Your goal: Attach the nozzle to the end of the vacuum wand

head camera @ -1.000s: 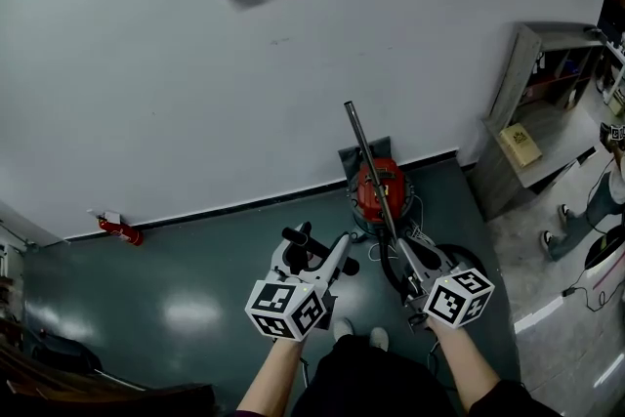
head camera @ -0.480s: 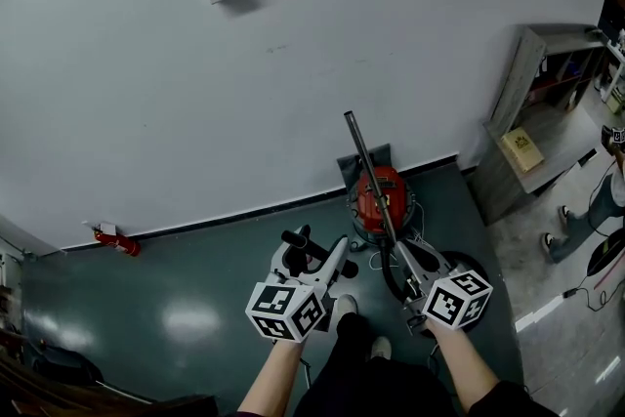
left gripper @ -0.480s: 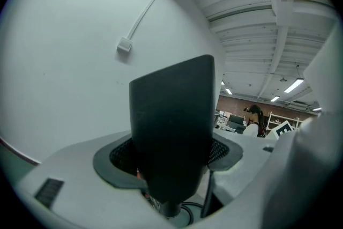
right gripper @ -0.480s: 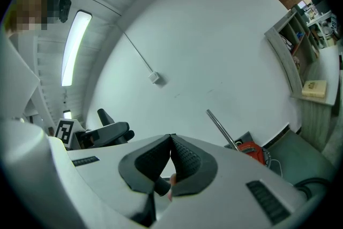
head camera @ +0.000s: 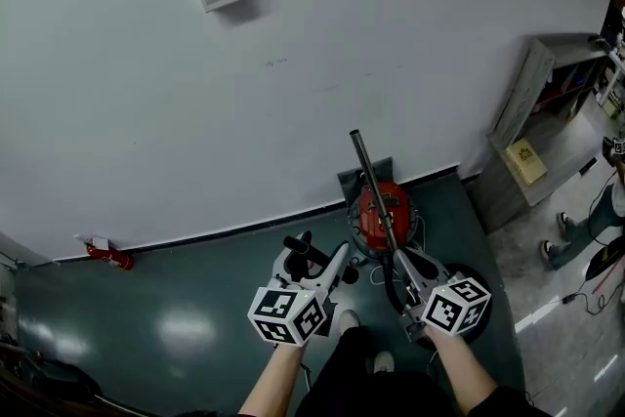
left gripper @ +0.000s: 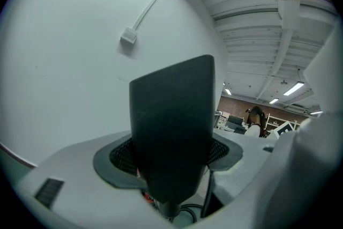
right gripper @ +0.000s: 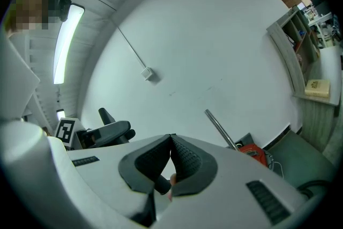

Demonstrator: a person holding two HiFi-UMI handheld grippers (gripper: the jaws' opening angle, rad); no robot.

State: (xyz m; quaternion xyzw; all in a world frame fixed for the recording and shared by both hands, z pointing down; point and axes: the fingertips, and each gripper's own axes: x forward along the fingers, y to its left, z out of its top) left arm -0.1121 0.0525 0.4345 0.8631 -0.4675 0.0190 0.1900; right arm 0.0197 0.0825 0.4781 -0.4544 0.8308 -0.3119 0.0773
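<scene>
Nozzle (left gripper: 171, 126): your left gripper (head camera: 317, 261) is clamping it; right gripper (head camera: 408, 271) is sitting shut, seemingly empty. Approach step, likely; next calls for lining it onto the wand (head camera: 369, 176) tip.

The left forearm (head camera: 271, 378) and the right forearm (head camera: 457, 374) are reaching from the near edge toward the far side, side by side and a little apart, and each hand is pointing its gripper forward and only slightly downward. The left gripper (head camera: 327, 261) is clamping its jaws on the black nozzle (left gripper: 171, 115), which is standing up between the pads. The right gripper (head camera: 402, 261) is holding its jaws pressed together, and the pads are meeting at the tips.
</scene>
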